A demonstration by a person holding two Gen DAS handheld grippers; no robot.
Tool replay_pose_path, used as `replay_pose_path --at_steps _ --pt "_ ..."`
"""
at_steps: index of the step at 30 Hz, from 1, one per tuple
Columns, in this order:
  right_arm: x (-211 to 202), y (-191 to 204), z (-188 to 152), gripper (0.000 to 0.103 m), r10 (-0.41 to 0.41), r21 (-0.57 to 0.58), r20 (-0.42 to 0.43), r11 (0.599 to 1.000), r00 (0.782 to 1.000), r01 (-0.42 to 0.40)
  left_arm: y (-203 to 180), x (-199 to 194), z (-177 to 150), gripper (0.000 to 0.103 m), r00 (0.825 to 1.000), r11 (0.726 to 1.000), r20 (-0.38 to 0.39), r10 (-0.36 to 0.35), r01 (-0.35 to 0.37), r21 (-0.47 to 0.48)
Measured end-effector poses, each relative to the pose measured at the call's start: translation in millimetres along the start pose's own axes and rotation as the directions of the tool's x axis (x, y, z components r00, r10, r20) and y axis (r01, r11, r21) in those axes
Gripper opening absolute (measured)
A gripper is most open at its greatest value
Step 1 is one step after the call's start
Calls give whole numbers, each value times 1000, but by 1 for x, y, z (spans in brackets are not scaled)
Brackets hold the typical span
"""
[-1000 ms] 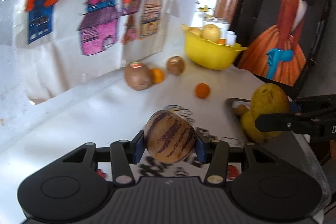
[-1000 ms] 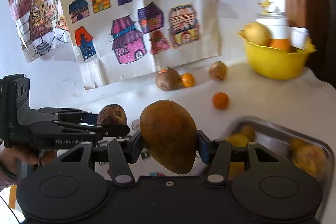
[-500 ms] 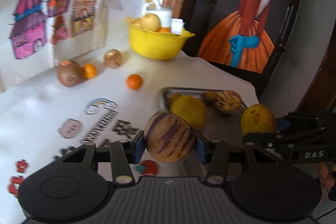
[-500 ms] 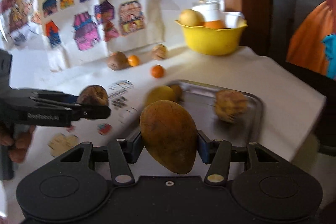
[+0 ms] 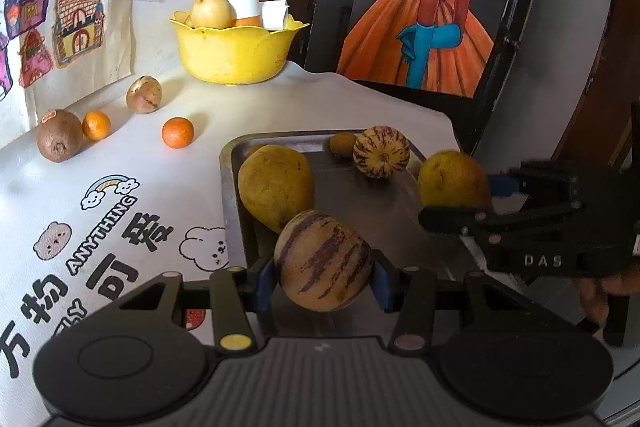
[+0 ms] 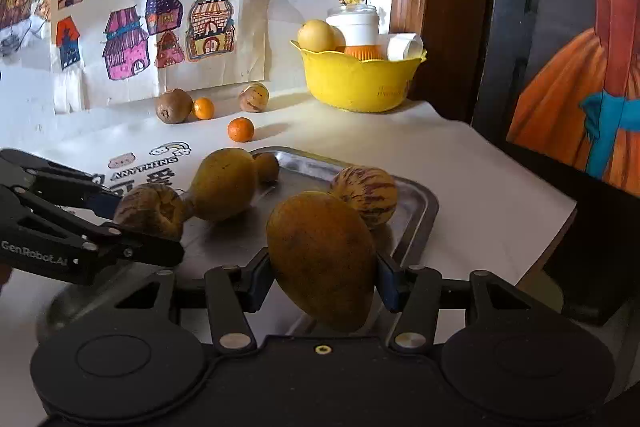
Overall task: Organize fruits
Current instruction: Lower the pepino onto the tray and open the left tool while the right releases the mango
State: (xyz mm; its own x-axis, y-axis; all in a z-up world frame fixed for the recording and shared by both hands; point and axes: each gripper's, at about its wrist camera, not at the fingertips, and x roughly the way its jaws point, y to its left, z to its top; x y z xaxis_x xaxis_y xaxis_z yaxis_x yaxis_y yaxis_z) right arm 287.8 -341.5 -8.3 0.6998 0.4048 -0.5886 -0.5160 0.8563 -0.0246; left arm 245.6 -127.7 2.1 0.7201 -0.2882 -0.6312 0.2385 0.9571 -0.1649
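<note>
A: Nearest us, the left gripper (image 5: pixel 323 281) is clamped on a striped melon (image 5: pixel 323 261), blue pads pressing both its flanks. We see it held above the near end of the metal tray (image 5: pixel 230 163).

B: And our right gripper (image 6: pixel 322 285) is clamped likewise on a brown mango (image 6: pixel 322 259), its narrow end hanging below the pads. In the left wrist view that same gripper enters from the right, the mango beside the tray's right rim; a person's hand (image 5: pixel 608 291) shows behind it.

A: Inside the tray we count a large yellow mango (image 5: pixel 276 187) at the left, a second striped melon (image 5: pixel 382 157) toward the far end, and a small brown fruit (image 5: pixel 343 143) touching it.

B: Beyond the tray, on the white cloth of the bench (image 5: pixel 300 99), we note one small orange (image 5: pixel 177 133) standing alone. Farther left lie a brown fruit (image 5: pixel 59 141) and another orange (image 5: pixel 96 125) just beside each other, with a pale striped fruit (image 5: pixel 144 94) near the wall.

A: At the back stands our yellow bowl (image 5: pixel 236 55), holding a pale pear (image 5: pixel 211 11) and other items we cannot identify. Drawings of houses (image 6: pixel 160 27) hang on the wall behind.
</note>
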Motion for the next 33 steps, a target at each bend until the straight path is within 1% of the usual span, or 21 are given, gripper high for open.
replay_pose_path --at_steps 7,11,33 --pt "9 -3 2 54 9 -25 0 1000 1000 -9 -2 6 1 52 1000 1000 -9 23 -23 18" --pt "14 -2 2 54 10 -32 4 999 1000 -10 -1 11 1 53 998 998 -16 55 -55 34" --pt "27 -1 3 55 17 -30 -18 999 1000 -17 -2 20 -3 53 999 998 -33 43 -42 38"
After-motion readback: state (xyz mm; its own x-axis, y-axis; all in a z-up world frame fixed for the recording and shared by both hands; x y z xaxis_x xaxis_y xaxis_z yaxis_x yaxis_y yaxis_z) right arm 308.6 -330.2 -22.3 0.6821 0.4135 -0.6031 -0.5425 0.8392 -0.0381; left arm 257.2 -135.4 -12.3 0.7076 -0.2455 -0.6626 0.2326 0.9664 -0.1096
